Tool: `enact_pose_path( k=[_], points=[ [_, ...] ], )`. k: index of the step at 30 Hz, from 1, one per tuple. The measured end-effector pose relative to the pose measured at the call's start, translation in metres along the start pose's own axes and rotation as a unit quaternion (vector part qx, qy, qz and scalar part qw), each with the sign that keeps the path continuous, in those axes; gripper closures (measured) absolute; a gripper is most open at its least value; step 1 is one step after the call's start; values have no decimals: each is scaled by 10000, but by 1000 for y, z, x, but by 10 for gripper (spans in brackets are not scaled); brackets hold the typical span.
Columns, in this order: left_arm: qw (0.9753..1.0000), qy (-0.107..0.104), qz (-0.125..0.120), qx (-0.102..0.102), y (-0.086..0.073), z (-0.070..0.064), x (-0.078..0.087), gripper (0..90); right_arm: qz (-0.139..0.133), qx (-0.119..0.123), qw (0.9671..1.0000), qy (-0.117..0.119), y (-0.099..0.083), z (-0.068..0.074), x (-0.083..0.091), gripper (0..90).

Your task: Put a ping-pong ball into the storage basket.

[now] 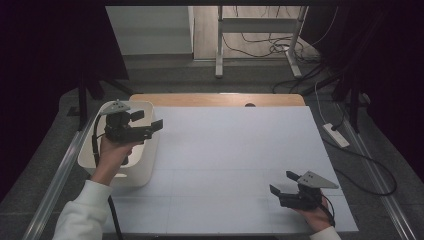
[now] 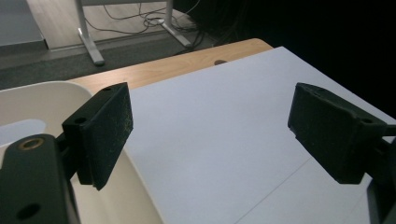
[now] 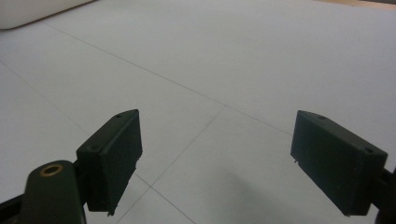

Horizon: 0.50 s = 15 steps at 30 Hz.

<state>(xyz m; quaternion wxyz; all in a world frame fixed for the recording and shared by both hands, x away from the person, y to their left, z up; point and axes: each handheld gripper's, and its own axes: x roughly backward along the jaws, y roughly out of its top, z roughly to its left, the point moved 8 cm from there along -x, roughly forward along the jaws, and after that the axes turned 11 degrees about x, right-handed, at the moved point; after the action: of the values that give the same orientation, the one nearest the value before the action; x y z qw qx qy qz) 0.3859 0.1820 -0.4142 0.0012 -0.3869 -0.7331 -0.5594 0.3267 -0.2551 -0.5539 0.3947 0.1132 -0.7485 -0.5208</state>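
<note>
My left gripper (image 1: 148,120) is held above the right rim of a white bin (image 1: 145,172) at the table's left side; its jaws stand wide apart with nothing between them. In the left gripper view the same gripper (image 2: 212,135) looks over the bin's rim (image 2: 140,205) onto the white board (image 2: 224,121). My right gripper (image 1: 283,183) rests low near the front right of the white board (image 1: 225,150), open and empty. The right gripper view shows that gripper (image 3: 217,163) close above the bare board (image 3: 233,70).
The white board covers a wooden table whose far edge (image 1: 215,99) shows. A white power strip (image 1: 336,135) and cables lie on the floor to the right. A desk frame (image 1: 260,30) stands beyond the table. Metal rails run along both sides.
</note>
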Motion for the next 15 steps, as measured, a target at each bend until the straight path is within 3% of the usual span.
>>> enact_pose_path(
  k=[15],
  points=[
    [9995,-259,83,-163,-16,-28,0,148,22,47,10000,10,1,1,-2,165]
  ],
)
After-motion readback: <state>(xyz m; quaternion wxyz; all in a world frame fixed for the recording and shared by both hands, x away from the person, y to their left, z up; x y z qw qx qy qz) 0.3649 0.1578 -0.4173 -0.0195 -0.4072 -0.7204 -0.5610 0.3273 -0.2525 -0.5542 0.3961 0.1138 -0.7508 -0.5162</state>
